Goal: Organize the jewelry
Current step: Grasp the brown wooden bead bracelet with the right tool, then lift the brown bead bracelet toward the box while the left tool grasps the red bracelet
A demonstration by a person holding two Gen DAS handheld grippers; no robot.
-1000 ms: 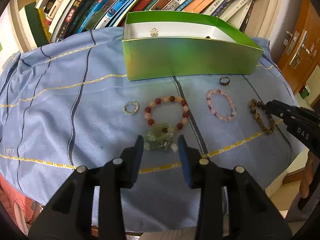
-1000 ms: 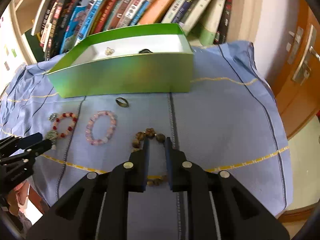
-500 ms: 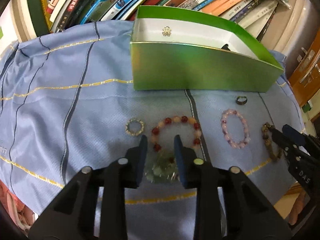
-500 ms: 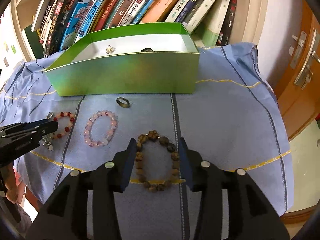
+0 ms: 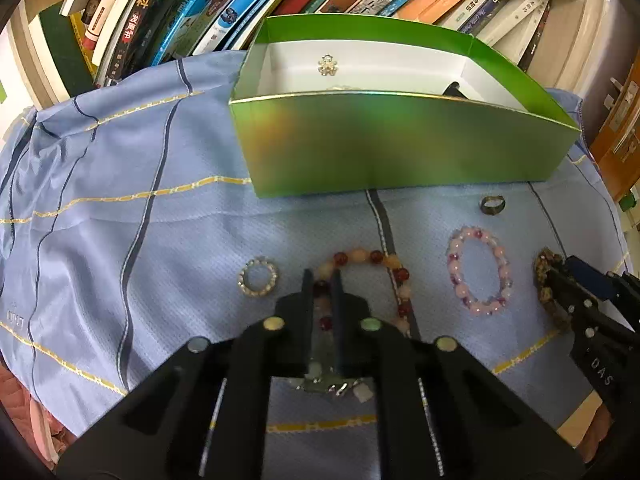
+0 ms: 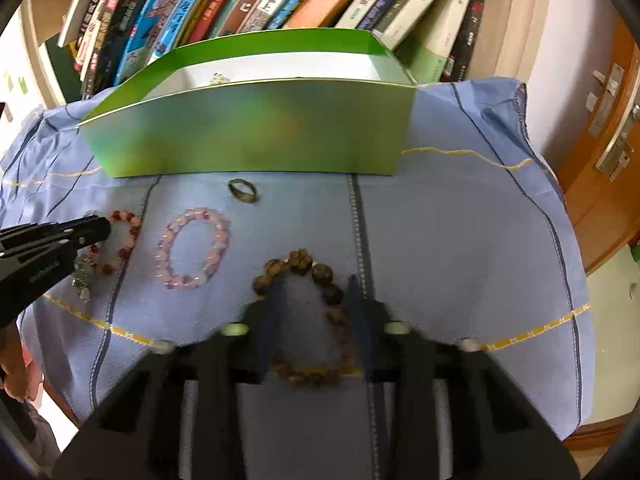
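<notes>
- We are pinching the red-and-cream bead bracelet (image 5: 370,280) between the narrowed left gripper (image 5: 321,280) fingers, on the blue cloth (image 5: 140,240).
- Our right gripper (image 6: 316,292) is closing astride the brown bead bracelet (image 6: 312,304).
- The green box (image 5: 400,148) is lying straight ahead.

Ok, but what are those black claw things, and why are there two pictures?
A person holds one pinching tool in each hand, and each tool carries a camera that looks along its two fingers. That gives one picture per hand.

On a blue cloth stands a green box, with books behind it. In front of the box lie a dark ring, a small pearly ring and a pink bracelet.

The left gripper has pinched shut on the red and cream bracelet. The right gripper is closing, with part of the brown bracelet between its fingers, but it isn't clearly gripping it yet.
</notes>
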